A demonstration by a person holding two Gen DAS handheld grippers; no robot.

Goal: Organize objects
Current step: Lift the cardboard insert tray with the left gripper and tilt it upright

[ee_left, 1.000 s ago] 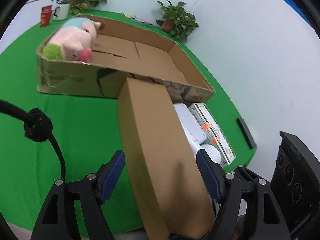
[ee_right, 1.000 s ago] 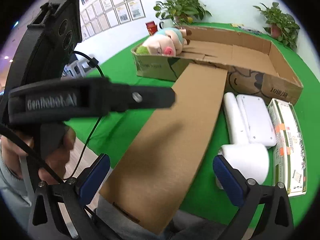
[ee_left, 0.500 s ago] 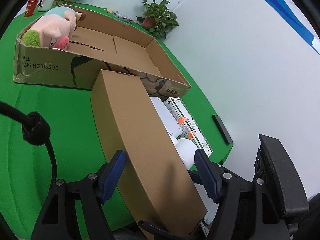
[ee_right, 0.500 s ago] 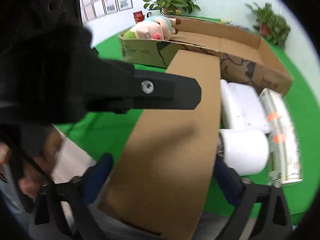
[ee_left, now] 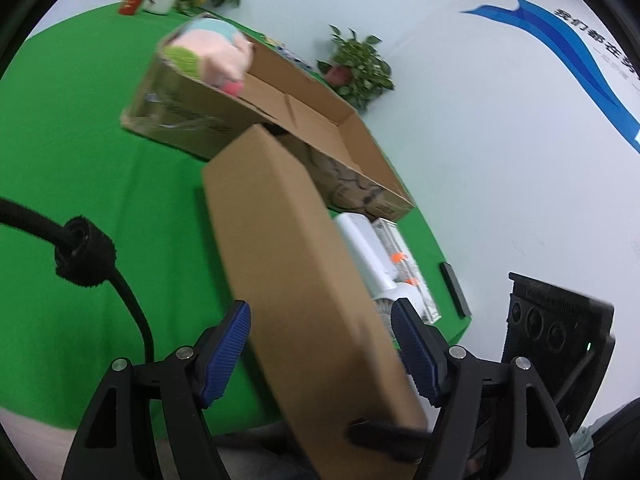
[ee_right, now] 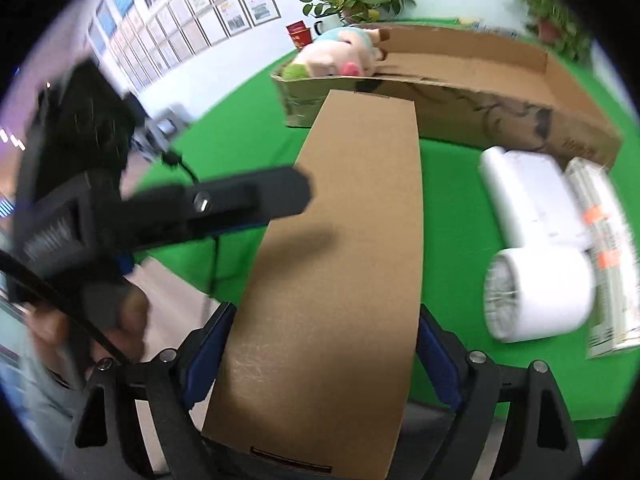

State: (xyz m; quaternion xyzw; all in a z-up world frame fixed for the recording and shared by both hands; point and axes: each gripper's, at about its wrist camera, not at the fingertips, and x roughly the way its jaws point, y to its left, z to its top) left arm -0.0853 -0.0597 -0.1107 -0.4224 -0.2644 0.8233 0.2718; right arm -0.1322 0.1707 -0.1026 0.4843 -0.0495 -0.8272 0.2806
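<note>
- Brown cardboard box [ee_right: 344, 264] – long and closed, its far end at the open carton [ee_right: 480, 92] on the green table [ee_right: 460, 208].
- Right gripper [ee_right: 320, 354] – jaws just closing, blue pads at the box's sides; contact unclear.
- Left gripper [ee_left: 320, 350] – spread, pads apart from the box.

My table [ee_left: 80, 152] wore a green cloth. On it lay an open cardboard tray [ee_right: 472, 92], white packs [ee_right: 532, 200] and a white roll [ee_right: 536, 292] just beside it, a printed carton [ee_right: 608, 248], and potted plants [ee_left: 360, 72] at the far edge.
</note>
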